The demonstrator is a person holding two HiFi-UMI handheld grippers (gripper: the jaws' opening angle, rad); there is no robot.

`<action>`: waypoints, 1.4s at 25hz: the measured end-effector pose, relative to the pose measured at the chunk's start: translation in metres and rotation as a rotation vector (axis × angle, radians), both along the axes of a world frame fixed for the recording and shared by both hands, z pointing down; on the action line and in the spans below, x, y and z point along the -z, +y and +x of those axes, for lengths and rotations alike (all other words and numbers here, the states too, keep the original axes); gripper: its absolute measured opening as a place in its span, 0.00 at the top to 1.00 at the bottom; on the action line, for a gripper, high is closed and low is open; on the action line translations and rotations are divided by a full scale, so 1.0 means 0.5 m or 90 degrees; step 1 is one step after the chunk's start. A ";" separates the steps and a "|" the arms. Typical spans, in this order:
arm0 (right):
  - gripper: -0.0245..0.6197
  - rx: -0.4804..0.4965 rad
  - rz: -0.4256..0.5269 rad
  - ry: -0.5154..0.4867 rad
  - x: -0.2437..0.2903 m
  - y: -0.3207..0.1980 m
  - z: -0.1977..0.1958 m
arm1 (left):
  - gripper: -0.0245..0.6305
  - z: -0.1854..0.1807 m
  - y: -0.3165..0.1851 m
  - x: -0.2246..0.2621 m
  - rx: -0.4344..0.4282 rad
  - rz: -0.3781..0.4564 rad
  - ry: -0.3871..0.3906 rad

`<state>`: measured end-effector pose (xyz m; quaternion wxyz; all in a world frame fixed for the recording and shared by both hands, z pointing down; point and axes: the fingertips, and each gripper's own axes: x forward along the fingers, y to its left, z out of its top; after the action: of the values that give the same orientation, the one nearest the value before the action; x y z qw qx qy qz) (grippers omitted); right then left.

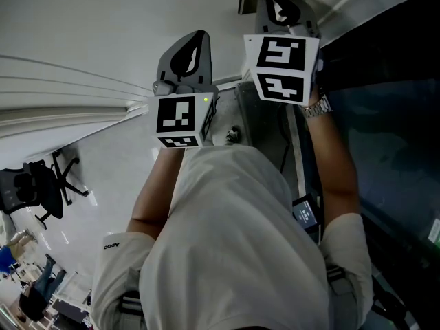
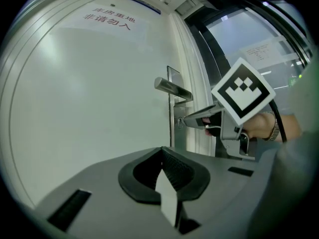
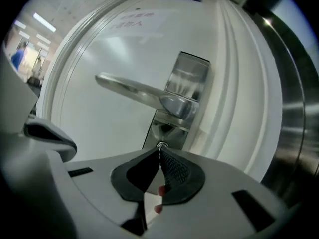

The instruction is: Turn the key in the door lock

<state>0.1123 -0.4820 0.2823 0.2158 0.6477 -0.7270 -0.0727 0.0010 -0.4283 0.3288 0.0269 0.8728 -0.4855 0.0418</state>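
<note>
White door (image 3: 109, 59), steel lock (image 3: 167, 130), silvery key (image 3: 161, 146)

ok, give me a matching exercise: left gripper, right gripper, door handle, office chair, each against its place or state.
1. left gripper
2. right gripper
3. door handle
4. office chair

A. black, far left in the head view
B. shut on the key below the handle
C. silver, level on the white door
D. shut, empty, back from the door

Pairs: 1-D, 2-B, 3-C, 4-A
</note>
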 end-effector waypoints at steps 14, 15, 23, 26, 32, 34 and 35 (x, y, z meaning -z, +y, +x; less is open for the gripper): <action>0.94 -0.013 -0.085 -0.723 0.008 -0.002 0.054 | 0.95 0.002 0.000 0.008 0.015 -0.003 -0.003; 0.94 -0.010 -0.090 -0.762 0.007 -0.002 0.053 | 0.95 0.000 0.000 0.007 0.016 -0.003 -0.003; 0.94 -0.013 -0.127 -0.967 -0.013 0.002 0.045 | 0.95 -0.008 0.004 -0.002 0.019 -0.001 -0.003; 0.93 -0.021 -0.139 -1.020 -0.017 0.002 0.050 | 0.95 -0.008 0.005 -0.003 0.019 -0.001 -0.004; 0.93 0.004 -0.127 -0.979 -0.016 -0.003 0.042 | 0.95 -0.012 0.003 -0.008 0.017 -0.002 -0.008; 0.93 0.025 -0.135 -0.961 -0.020 -0.005 0.031 | 0.95 -0.020 -0.001 -0.010 0.017 -0.003 -0.007; 0.92 0.036 -0.141 -0.950 -0.021 -0.007 0.026 | 0.95 -0.022 -0.004 -0.009 0.017 -0.003 -0.007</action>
<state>0.1251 -0.4856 0.2928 -0.2721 0.4806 -0.6995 0.4535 -0.0102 -0.4301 0.3333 0.0267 0.8660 -0.4971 0.0475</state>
